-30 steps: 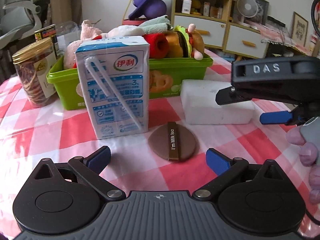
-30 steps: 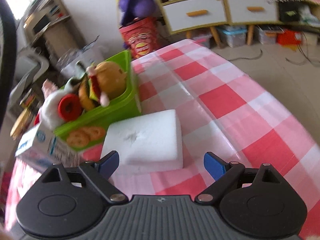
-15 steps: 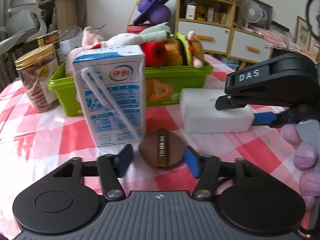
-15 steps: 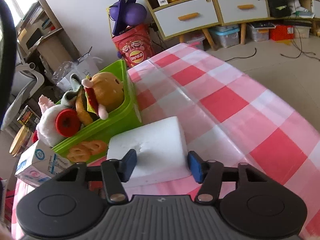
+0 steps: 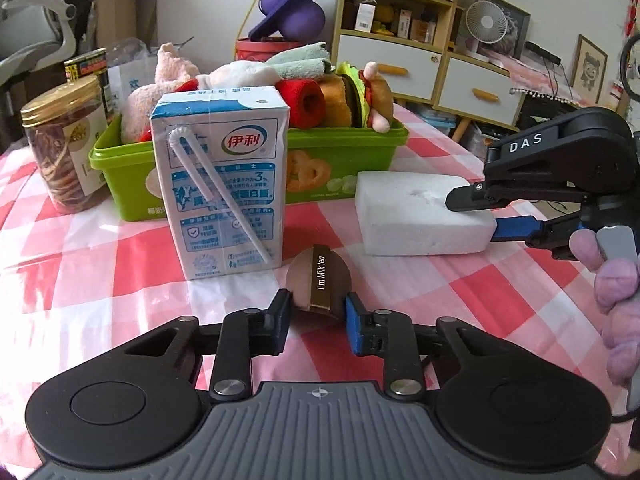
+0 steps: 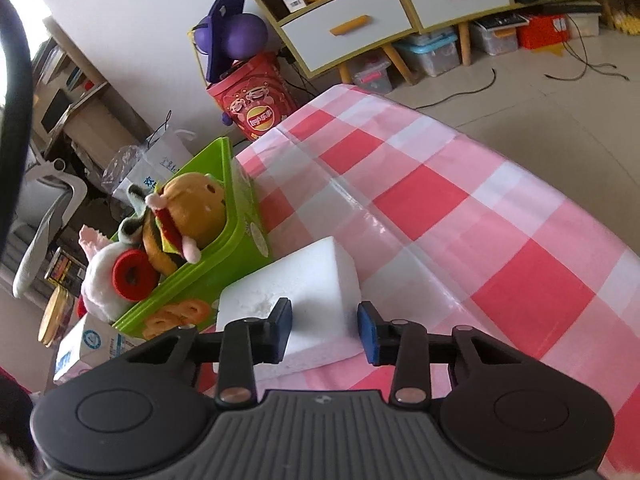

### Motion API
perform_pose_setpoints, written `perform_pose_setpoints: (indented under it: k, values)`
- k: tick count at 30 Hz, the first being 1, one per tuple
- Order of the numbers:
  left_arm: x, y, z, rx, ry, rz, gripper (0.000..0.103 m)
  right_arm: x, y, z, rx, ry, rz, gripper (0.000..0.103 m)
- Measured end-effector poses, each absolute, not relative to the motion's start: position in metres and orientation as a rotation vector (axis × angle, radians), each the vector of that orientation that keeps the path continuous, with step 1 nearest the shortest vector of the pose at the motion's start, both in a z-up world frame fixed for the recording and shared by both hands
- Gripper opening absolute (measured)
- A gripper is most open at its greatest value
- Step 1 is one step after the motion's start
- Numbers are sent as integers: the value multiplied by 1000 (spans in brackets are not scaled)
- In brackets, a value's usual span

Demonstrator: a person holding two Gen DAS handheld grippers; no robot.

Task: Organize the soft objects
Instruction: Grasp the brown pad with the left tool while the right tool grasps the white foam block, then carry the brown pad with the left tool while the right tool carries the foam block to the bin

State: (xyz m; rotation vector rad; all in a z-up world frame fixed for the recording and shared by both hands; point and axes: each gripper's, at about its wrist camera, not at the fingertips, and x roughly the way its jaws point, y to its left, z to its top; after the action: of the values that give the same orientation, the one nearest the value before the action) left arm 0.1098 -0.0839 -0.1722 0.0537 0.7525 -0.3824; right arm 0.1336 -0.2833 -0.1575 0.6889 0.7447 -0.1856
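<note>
A brown round puff [image 5: 319, 280] with a band reading "I'm Milk tea" is pinched on edge between the pads of my left gripper [image 5: 316, 316], just above the checked cloth. A white foam block [image 5: 420, 212] lies to the right in the left wrist view, and my right gripper [image 6: 324, 330] is shut on its near end [image 6: 296, 296]. A green tub [image 5: 344, 152] behind holds plush toys, a burger plush [image 6: 188, 208] and a red ring [image 6: 130, 276].
A milk carton [image 5: 224, 192] stands just left of the puff, in front of the tub. A gold-lidded jar [image 5: 60, 152] stands at the left. A red snack bucket [image 6: 256, 108] and shelves stand beyond the table edge.
Both grippers have closed from wide open. The left one moved forward onto the puff and raised it on edge. The right one moved onto the foam block.
</note>
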Motion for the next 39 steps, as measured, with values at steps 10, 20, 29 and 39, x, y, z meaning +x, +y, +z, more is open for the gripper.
perform_pose_setpoints:
  k: [10,20,29,39]
  values:
    - [95,-65,-161,47,749,-441,27,121,-303,-150,759,734,-195,16]
    - [81,-31,-136,28,708,-453,27,106,-321,-132,820,688,-175,15]
    - [82,9,-100,-51,660,-384,26,98,-327,-108,853,619,-139,15]
    - [123,20,-52,-117,626,-352,26,128,-306,-78,807,580,-80,15]
